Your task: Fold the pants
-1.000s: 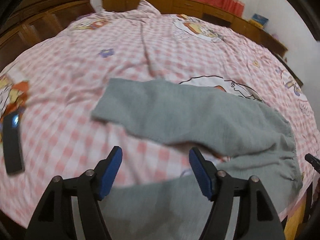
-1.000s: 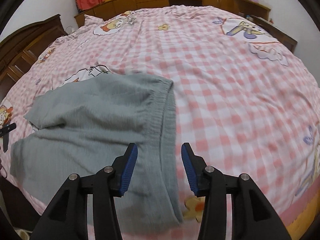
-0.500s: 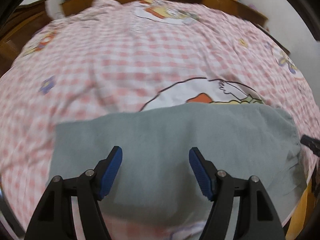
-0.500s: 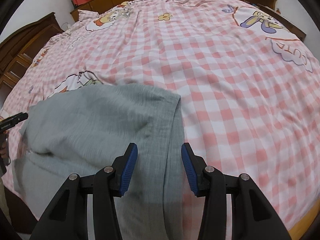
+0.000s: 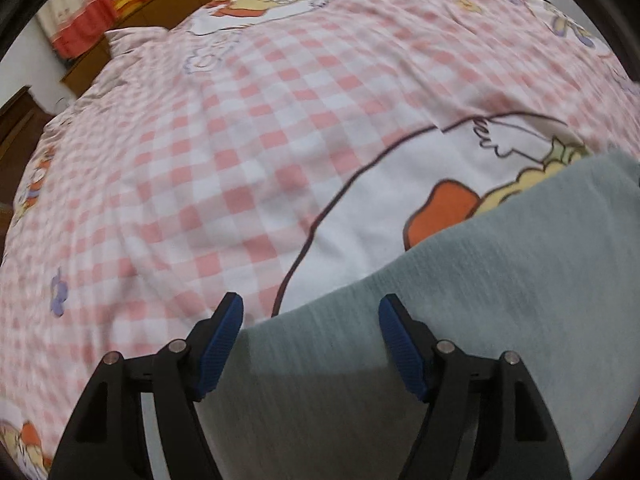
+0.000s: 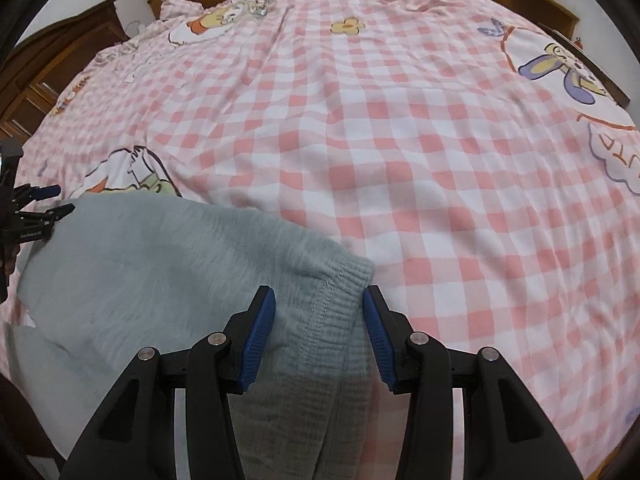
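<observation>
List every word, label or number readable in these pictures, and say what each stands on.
"CUT": partial purple letters on the checked bedsheet, in its cloud print at the right edge; further letters are cut off.
Cursive lettering printed on the sheet: blurred, unreadable.
White label on the left gripper: too small.
The grey pants show none.

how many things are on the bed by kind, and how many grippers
grey pants: 1
pink checked bedsheet: 1
grippers: 2, left gripper and right gripper, both open
total: 4
</observation>
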A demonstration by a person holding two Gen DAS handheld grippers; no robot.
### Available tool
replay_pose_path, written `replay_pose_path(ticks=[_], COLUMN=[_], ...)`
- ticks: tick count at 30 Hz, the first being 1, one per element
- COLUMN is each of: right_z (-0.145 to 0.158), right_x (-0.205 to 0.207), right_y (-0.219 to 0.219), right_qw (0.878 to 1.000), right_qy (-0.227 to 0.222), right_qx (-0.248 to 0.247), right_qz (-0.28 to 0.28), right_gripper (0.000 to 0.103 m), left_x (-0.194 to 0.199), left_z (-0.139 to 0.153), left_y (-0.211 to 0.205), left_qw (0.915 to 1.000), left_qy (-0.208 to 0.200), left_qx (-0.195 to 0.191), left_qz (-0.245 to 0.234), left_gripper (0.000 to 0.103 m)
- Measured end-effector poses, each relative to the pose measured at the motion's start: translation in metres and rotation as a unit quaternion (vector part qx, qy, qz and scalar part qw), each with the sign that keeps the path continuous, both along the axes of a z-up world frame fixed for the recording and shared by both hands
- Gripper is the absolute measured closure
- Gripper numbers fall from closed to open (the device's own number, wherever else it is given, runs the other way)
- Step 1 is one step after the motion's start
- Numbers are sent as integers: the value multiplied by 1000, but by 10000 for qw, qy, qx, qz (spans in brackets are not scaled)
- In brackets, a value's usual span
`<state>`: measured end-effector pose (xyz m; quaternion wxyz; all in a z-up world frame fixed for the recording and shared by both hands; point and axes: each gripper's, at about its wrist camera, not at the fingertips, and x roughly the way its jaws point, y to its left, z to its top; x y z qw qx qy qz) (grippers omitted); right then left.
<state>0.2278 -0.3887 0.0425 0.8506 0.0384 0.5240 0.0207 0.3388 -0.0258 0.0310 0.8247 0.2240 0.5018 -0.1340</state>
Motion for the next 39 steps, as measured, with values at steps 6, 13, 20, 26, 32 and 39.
replay_pose_path(ticks=[6,13,20,26,32,39], right_z=[-6,-9,-7,-2,4,-4], right_x=[2,6,6,5,3,17], right_y=[1,-3,-4,-2,-1,15], right_qw=[9999,9999,9998,9998,9995,9980], right_qy=[4,-54,-66,-99,-309,-297], right_qx=[-60,134,205,129,90,-442], right_qz=[93,-4,6,100,61,338], right_gripper=[55,51,51,51,51,46], left_x=[2,23,10,-14,-34,-29], left_z=[3,-11,-14,1,42,76], left_y=[10,11,11,10,26,24], left_qw=[9992,9965,9921,9898,9837,9831], left_qy=[133,581,693,491,-7,-285], left_qx=[-86,-88,-632,-943,-1639,-1782], left_qz=[-364,-591,-828,-950,-740,-322], left_gripper=[22,17,84,98,99,99])
